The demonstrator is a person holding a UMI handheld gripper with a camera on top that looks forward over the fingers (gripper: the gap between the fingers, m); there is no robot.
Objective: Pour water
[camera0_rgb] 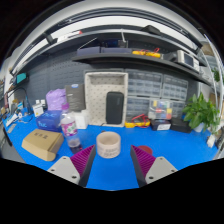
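Note:
A short cream cup point(108, 144) stands upright on the blue table point(170, 148), just ahead of my fingers and centred between them. A small clear bottle with a pale cap point(69, 131) stands to the left of the cup, further back. My gripper point(112, 161) is open and empty, its magenta pads point(82, 159) spread wide, with bare blue table between them. I cannot see whether the cup holds water.
A tan box point(42, 144) lies at the left, with a blue box point(49, 121) and purple containers point(57, 100) behind it. A white frame with a black panel point(107, 98) stands at the back centre. A green plant point(203, 112) is at the right.

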